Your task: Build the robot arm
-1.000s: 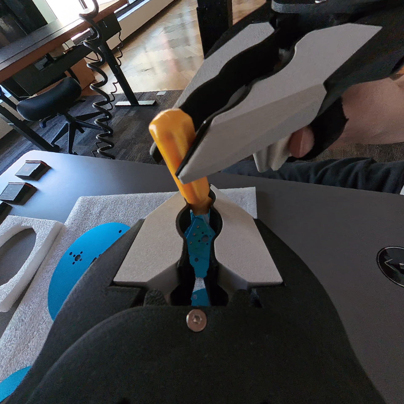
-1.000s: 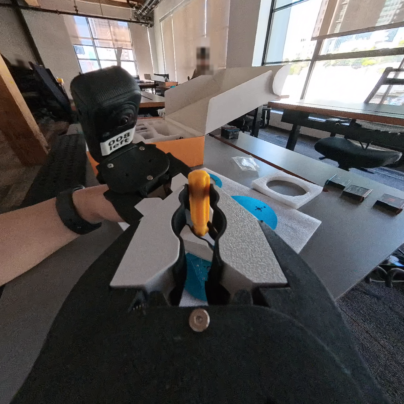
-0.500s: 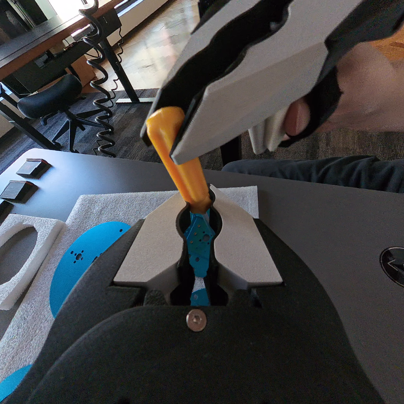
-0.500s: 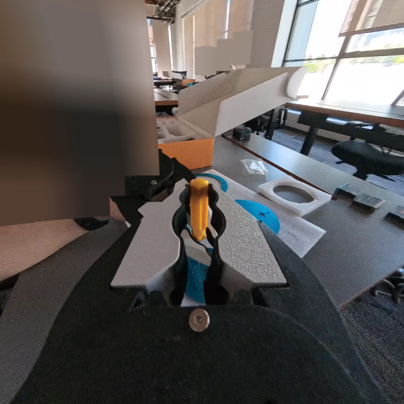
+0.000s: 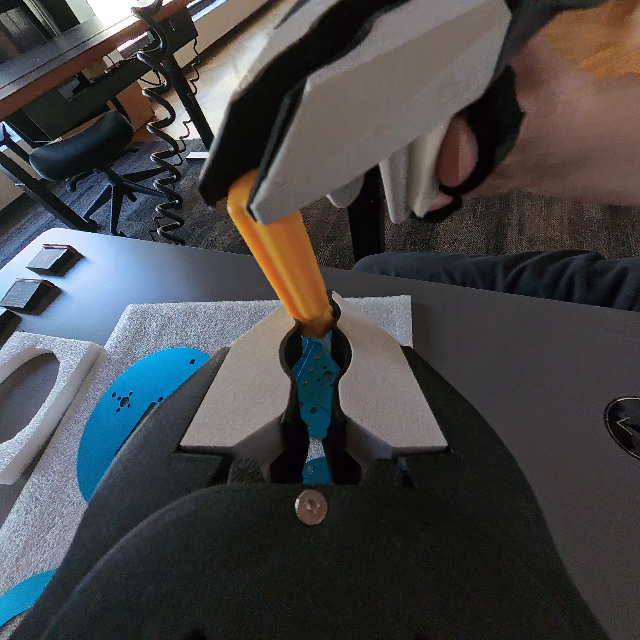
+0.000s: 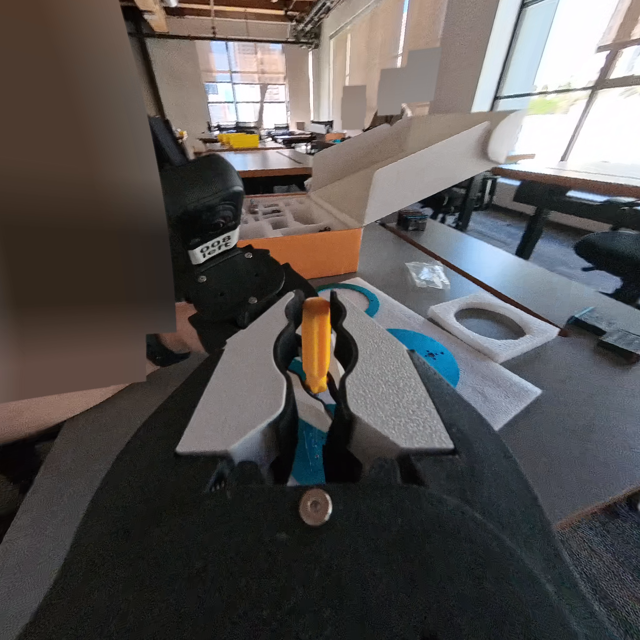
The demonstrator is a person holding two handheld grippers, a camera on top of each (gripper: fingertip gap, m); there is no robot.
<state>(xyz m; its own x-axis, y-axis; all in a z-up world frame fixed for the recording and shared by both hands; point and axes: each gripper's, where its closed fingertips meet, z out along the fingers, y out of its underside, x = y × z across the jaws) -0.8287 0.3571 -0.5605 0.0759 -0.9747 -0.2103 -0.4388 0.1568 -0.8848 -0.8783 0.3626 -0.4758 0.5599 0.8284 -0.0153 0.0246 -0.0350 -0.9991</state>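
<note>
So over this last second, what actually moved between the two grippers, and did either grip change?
The right gripper rose and swung over, tilting the orange screwdriver handle further. Its grip on the handle stayed shut. The left gripper stayed closed around the small blue perforated plate. The blue disc, foam sheet and foam ring kept their places.

A white label [image 6: 213, 247] with black characters is being shown on the black camera [image 6: 204, 194] mounted on the far gripper, in the right wrist view. A round black emblem [image 5: 623, 427] with a pale mark is being cut off at the edge of the dark table [image 5: 502, 346]. No other writing is being made out.
</note>
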